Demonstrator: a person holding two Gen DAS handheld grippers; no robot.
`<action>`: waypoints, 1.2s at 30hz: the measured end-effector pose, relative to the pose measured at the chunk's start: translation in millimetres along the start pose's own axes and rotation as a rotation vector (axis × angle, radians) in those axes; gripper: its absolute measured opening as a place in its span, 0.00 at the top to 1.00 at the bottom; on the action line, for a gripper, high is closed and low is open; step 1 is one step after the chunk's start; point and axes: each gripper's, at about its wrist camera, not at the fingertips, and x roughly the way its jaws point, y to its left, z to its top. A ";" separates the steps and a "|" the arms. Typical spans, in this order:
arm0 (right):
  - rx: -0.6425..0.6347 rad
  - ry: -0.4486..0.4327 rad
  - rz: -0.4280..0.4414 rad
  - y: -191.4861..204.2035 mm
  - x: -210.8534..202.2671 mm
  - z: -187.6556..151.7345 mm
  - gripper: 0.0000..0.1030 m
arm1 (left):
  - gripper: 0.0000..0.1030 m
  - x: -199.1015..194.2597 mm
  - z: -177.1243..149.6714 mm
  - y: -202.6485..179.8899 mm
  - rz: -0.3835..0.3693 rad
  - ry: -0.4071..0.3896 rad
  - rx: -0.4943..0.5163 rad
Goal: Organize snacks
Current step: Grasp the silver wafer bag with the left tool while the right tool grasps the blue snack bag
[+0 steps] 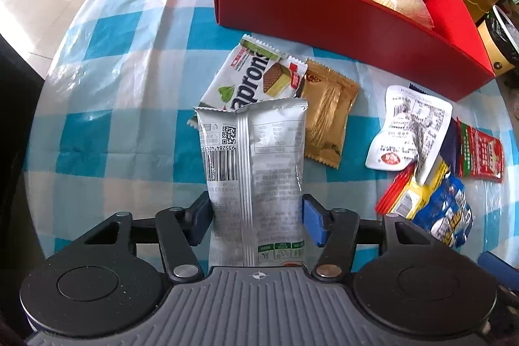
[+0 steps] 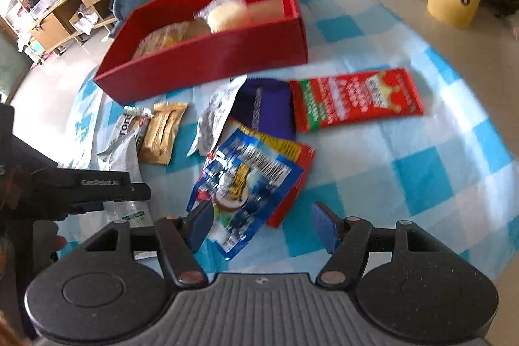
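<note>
A silver-white foil snack packet (image 1: 256,171), printed side with barcode up, is clamped between the blue pads of the left gripper (image 1: 256,219) above the blue-and-white checked tablecloth (image 1: 123,93). A gold foil sachet (image 1: 327,115) lies just beside it. The right gripper (image 2: 262,226) is held open, nothing between its fingers, over a blue crinkled snack bag (image 2: 243,180). A red cardboard box (image 2: 207,60) holding wrapped pastries is seen beyond.

bright daylight, floor glare, fisheye-bent edges — right wrist view motion-blurred
</note>
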 end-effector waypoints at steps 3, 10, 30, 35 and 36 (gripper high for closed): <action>0.007 0.023 -0.006 7.1 11.7 1.6 0.40 | 0.39 -4.8 -5.8 4.8 -0.014 0.006 0.004; 0.041 0.005 -0.034 22.0 25.9 14.3 0.37 | 0.38 -10.0 -12.7 8.9 -0.031 0.009 0.022; -0.023 0.111 -0.143 23.3 38.3 -3.1 0.35 | 0.20 -7.2 -20.6 5.2 -0.020 0.006 0.070; -0.042 0.123 -0.169 28.5 43.3 -15.2 0.25 | 0.16 -5.6 -24.9 -0.8 0.014 -0.010 0.107; -0.065 0.117 -0.183 31.0 45.1 -18.8 0.17 | 0.16 -5.3 -25.1 -0.7 0.018 -0.011 0.111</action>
